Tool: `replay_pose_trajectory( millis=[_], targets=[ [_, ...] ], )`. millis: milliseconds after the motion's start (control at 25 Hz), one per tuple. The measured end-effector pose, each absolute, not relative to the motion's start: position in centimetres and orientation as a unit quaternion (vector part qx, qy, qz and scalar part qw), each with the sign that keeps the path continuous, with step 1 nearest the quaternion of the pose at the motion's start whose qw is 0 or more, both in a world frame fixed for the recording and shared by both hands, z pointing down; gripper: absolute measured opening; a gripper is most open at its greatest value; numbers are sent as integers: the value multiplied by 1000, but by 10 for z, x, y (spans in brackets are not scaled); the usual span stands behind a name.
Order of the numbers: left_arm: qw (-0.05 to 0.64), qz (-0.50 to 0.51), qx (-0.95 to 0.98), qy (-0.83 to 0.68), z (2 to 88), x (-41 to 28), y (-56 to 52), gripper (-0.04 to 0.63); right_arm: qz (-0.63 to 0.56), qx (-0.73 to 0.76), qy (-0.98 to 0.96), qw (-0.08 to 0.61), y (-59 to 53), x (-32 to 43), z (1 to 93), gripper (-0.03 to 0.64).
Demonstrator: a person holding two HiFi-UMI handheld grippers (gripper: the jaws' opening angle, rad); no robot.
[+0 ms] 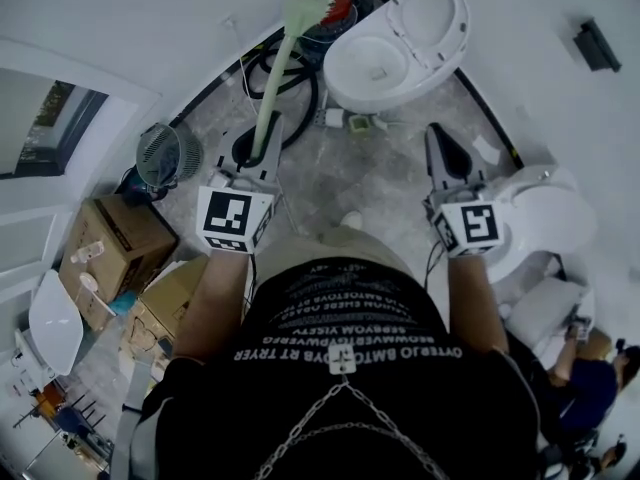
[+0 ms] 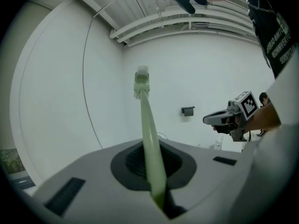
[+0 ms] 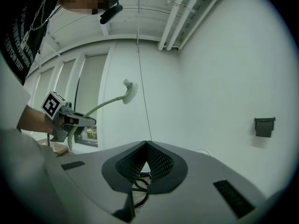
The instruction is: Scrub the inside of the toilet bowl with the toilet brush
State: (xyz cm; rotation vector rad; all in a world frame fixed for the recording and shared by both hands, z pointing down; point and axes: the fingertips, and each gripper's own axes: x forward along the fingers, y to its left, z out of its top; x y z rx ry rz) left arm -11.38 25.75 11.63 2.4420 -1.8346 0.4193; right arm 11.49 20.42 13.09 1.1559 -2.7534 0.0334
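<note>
Pale green plastic toilet brush (image 1: 272, 78) is held aloft, its handle pinched in the left gripper (image 1: 258, 146), bristles beside but not yet in the open white ceramic toilet bowl (image 1: 345, 80). The right gripper (image 1: 447, 158), jaws pressed together, is empty. The likely next move is swinging the bristles down into the bowl.

Test room: loose toilets (image 1: 385, 63), cardboard boxes (image 1: 115, 238)

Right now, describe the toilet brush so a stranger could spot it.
Find the open white toilet at the head view's top. Just left of it, a pale-green toilet brush sticks out of the left gripper's shut jaws. It alone is slim, green, white-bristled.
</note>
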Motion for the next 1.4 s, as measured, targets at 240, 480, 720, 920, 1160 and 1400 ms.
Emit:
replay_pose_trajectory(
  millis=[240, 480, 720, 920, 1160, 1400],
  targets=[
    [35, 141, 780, -609, 121, -115, 245, 2, 17, 376, -923, 82, 182, 118, 138, 3],
    [34, 147, 774, -615, 117, -121, 238, 0, 17, 384, -920, 78, 171, 120, 134, 3],
    [36, 135, 781, -609, 118, -125, 223, 2, 11, 392, -917, 80, 165, 117, 135, 3],
    [31, 131, 793, -595, 121, -123, 207, 2, 9, 400, -913, 83, 155, 113, 135, 3],
    [31, 122, 806, -578, 122, -127, 185, 2, 7, 412, -907, 85, 138, 102, 132, 3],
    [35, 119, 811, -571, 126, -137, 158, 2, 3, 417, -905, 85, 118, 83, 135, 3]
  ],
)
